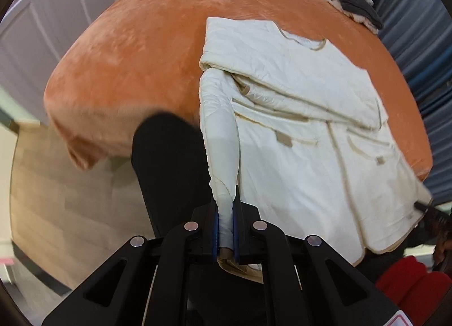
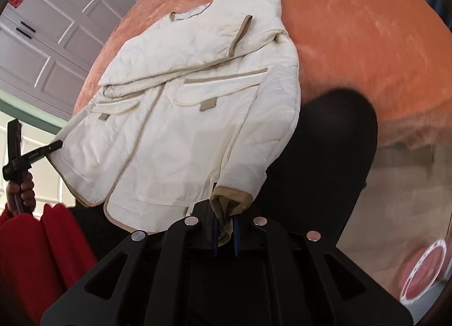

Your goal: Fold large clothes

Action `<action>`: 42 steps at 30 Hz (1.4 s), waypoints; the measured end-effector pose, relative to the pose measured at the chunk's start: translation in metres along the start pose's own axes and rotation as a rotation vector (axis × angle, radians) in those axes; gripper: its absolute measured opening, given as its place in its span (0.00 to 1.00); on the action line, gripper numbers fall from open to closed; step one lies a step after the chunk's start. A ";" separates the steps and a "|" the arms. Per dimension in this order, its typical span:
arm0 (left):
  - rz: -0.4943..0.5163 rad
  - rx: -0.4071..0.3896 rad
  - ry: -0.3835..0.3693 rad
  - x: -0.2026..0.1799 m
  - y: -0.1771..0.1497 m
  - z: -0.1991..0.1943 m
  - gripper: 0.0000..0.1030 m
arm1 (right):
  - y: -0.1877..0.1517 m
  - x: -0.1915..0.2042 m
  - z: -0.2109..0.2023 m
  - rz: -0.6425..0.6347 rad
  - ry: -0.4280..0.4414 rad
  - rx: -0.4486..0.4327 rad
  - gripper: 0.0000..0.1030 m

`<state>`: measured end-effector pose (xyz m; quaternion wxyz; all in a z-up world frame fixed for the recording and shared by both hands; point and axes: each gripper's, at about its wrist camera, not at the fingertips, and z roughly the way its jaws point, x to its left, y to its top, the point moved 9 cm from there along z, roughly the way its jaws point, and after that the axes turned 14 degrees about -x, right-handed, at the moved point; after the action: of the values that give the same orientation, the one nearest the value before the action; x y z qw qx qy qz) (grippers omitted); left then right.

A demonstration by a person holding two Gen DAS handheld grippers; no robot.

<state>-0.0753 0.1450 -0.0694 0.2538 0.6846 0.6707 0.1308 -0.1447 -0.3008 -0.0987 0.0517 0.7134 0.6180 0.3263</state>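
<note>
- Fingers (image 1: 236,230) of the left gripper (image 1: 225,237) were seen clamped together on the cuff end of a cream sleeve (image 1: 220,139); those (image 2: 236,230) of the right gripper (image 2: 225,234) were likewise pressed shut on the tan-trimmed cuff (image 2: 230,199) of the other sleeve
- An orange bedspread (image 1: 135,52) was spread over the bed, filling most of both views
- A cream quilted jacket (image 1: 305,117) was laid front-up on that bedspread, its hem hanging over the near edge of the bed and its collar pointing away; tan piping and flapped pockets were visible across its front
- White panelled wardrobe doors (image 2: 42,43) were seen beyond the bed, and pale wood flooring (image 1: 56,199) beside it
- A red garment (image 2: 34,255) was worn by the person, whose hand (image 2: 22,187) was wrapped round the left gripper's handle in the right wrist view
- A small heap of red, grey and cream clothes (image 1: 347,1) was left at the far corner of the bed
</note>
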 end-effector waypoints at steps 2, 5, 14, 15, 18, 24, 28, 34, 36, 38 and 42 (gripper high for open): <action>-0.023 -0.034 -0.004 -0.004 0.007 -0.007 0.05 | 0.015 0.005 -0.006 0.001 0.006 -0.046 0.06; -0.034 -0.114 -0.024 -0.016 0.037 -0.016 0.05 | 0.062 0.010 -0.013 -0.036 0.013 -0.141 0.06; 0.023 -0.425 -0.016 -0.045 0.192 0.013 0.07 | 0.231 -0.005 0.004 0.050 0.029 -0.472 0.06; 0.024 -0.429 -0.001 -0.048 0.203 0.027 0.07 | 0.244 -0.009 0.016 0.074 0.027 -0.483 0.06; 0.016 -0.422 0.036 -0.047 0.226 0.064 0.11 | 0.274 -0.017 0.051 0.110 -0.003 -0.502 0.07; 0.014 -0.373 0.117 -0.029 0.246 0.132 0.16 | 0.302 -0.029 0.086 0.162 -0.047 -0.561 0.23; -0.092 -0.319 0.034 -0.014 0.250 0.138 0.20 | 0.316 -0.027 0.071 0.170 -0.029 -0.658 0.49; 0.001 -0.594 0.137 -0.002 0.288 0.062 0.71 | 0.314 -0.021 0.065 0.123 -0.041 -0.668 0.55; 0.017 -0.602 0.148 0.001 0.296 0.053 0.71 | 0.309 -0.023 0.073 0.112 -0.055 -0.648 0.55; 0.033 -0.555 0.145 0.001 0.296 0.064 0.71 | 0.302 -0.024 0.084 0.102 -0.081 -0.624 0.55; 0.019 -0.421 0.109 -0.002 0.278 0.120 0.71 | 0.291 -0.035 0.109 0.091 -0.129 -0.566 0.62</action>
<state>0.2233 0.1305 -0.0241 0.3533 0.6145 0.6349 0.3073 0.1585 -0.3641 -0.0589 0.2731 0.7167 0.4653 0.4418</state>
